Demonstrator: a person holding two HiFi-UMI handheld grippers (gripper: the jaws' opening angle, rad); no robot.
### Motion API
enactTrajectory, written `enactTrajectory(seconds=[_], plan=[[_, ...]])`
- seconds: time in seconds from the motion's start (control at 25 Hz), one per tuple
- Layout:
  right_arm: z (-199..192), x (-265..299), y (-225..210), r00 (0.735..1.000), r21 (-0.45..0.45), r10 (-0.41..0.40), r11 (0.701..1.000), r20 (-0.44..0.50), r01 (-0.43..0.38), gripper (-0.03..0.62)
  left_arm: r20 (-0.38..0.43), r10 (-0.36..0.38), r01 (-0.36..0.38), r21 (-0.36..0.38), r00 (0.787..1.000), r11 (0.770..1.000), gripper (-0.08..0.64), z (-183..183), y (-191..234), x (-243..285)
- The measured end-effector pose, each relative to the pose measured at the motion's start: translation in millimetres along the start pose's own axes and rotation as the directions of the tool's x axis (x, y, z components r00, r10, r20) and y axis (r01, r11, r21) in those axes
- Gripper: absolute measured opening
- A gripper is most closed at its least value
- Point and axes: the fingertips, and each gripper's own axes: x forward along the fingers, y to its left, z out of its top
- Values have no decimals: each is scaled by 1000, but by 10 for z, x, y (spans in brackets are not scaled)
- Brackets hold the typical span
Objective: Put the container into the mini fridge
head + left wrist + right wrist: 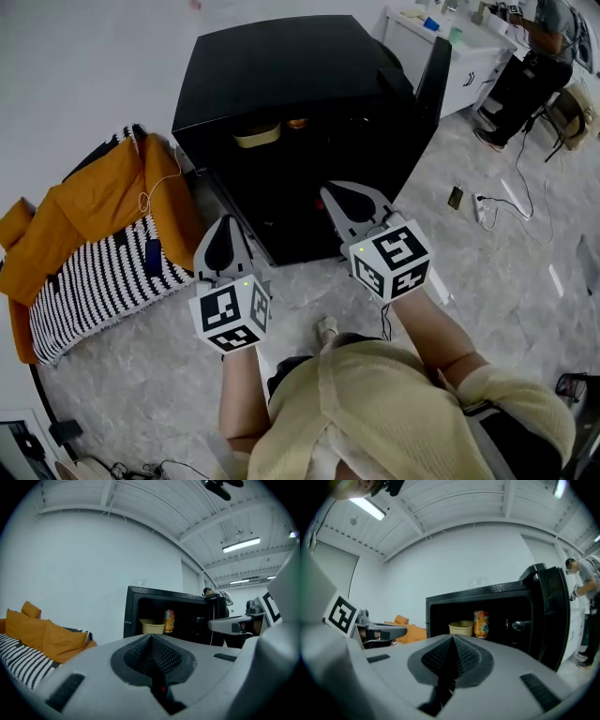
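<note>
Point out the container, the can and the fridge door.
container (461, 629): right gripper view, front wall.
can (481, 624): right gripper view, label.
fridge door (554, 617): right gripper view, inner side.

mini fridge (281, 80): glossy black | floor (169, 398): smooth grey stone | cushion (89, 211): matt orange cloth

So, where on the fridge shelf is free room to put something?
Bare shelf: between the bowl and the left wall of the fridge; right of the can it looks free. Bowl and can stand close: the middle is crowded.
</note>
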Motion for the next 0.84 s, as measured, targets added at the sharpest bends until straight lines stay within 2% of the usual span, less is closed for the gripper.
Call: enactTrajectory(seconds=[0.24,0.84], plan=[[-64,-6,90,1000,31,24,999,-16,-24,29,-22,-11,11,10,1000,1000,23,-65,-16,-34],[-182,73,109,998,37,37,999,-55,-35,29,-42,-19,19,7,999,1000,23,-147,-47,-14]])
